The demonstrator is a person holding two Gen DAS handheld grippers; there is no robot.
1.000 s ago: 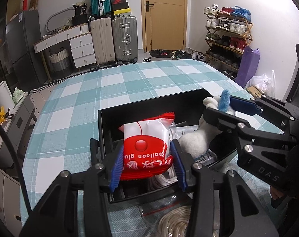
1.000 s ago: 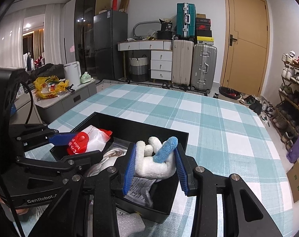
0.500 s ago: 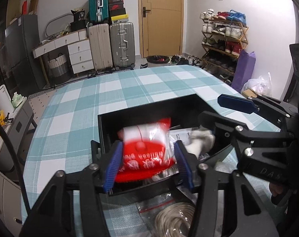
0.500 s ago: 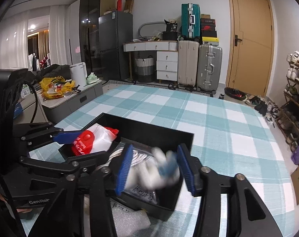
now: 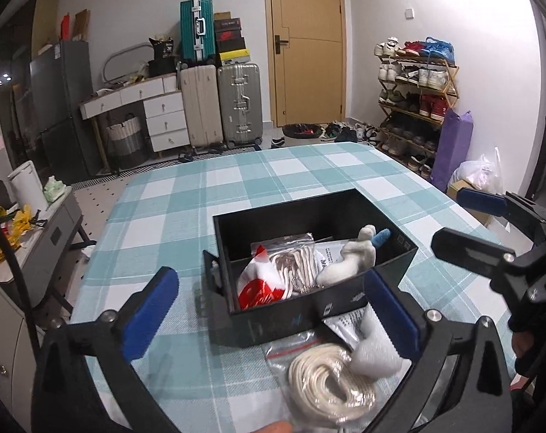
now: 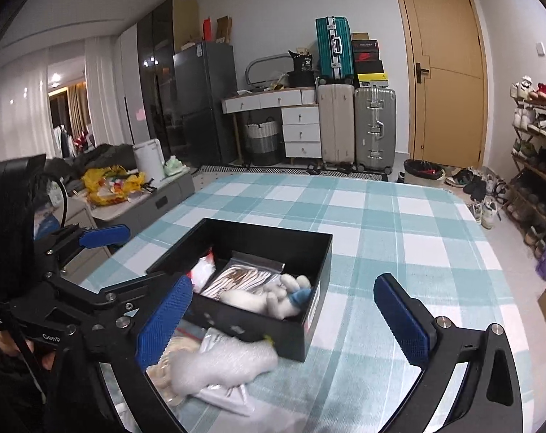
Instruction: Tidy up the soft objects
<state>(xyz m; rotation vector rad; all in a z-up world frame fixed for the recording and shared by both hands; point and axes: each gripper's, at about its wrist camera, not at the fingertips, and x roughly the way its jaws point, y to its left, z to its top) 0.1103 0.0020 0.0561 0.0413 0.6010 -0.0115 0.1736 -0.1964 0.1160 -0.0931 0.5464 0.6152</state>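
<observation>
A black box stands on the checked tablecloth and holds a red and white packet, a clear bag of cord and a white plush toy with a blue part. The box also shows in the right wrist view, with the plush inside. My left gripper is open and empty, just in front of the box. My right gripper is open and empty, above the box's near corner. A bagged coil of white rope and a white soft item lie on the table in front of the box.
The teal and white checked tablecloth stretches far beyond the box. A flat printed packet lies under the soft item. Suitcases, drawers and a shoe rack stand by the far walls, off the table.
Both grippers have opened and drawn back from the box. The red packet and the white plush were let go and now lie inside the box.
</observation>
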